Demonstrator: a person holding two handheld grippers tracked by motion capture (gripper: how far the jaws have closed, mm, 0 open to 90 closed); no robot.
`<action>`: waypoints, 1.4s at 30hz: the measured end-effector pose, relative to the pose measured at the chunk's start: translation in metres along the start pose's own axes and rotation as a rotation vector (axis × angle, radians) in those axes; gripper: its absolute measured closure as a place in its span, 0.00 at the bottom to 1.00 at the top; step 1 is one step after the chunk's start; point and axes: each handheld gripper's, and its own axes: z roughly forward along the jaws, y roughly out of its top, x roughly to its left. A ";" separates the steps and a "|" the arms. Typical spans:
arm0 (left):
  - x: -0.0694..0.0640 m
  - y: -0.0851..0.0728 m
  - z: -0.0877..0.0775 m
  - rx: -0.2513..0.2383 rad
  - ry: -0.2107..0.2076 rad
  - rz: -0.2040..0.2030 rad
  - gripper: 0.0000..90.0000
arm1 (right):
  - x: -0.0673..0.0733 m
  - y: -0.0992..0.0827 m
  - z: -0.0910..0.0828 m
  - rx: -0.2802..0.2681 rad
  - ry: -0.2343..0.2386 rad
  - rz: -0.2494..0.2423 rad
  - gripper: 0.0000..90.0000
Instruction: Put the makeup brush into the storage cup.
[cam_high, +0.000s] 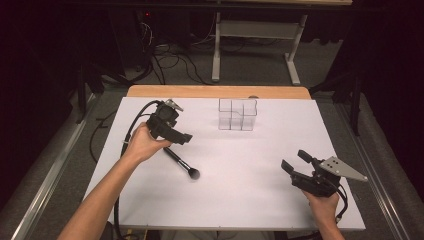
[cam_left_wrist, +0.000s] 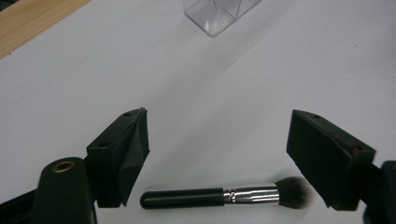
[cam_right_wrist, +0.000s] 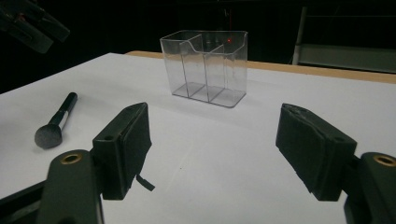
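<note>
A black-handled makeup brush with a silver ferrule and dark bristles lies flat on the white sheet, left of centre. My left gripper hovers just above its handle end. In the left gripper view the brush lies crosswise low between the wide-apart jaws of the left gripper, untouched. A clear plastic organizer with several compartments stands empty at the back centre. My right gripper is held open at the front right, nothing in it. In the right gripper view it faces the organizer, with the brush at left.
The white sheet covers a wooden table whose bare edge shows at the back. Cables trail from both grippers. Beyond the table are dark floor, wires and a metal frame. The left gripper shows at the right gripper view's top left.
</note>
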 end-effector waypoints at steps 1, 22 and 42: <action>0.000 0.000 0.001 0.005 -0.002 -0.001 0.24 | 0.000 0.000 0.000 0.000 0.000 0.001 0.31; 0.002 0.001 0.008 0.086 -0.016 0.054 0.21 | -0.001 0.000 0.002 0.007 0.003 0.002 0.31; -0.005 0.001 0.021 0.182 -0.049 0.123 0.20 | -0.001 0.000 0.002 0.006 0.005 0.002 0.31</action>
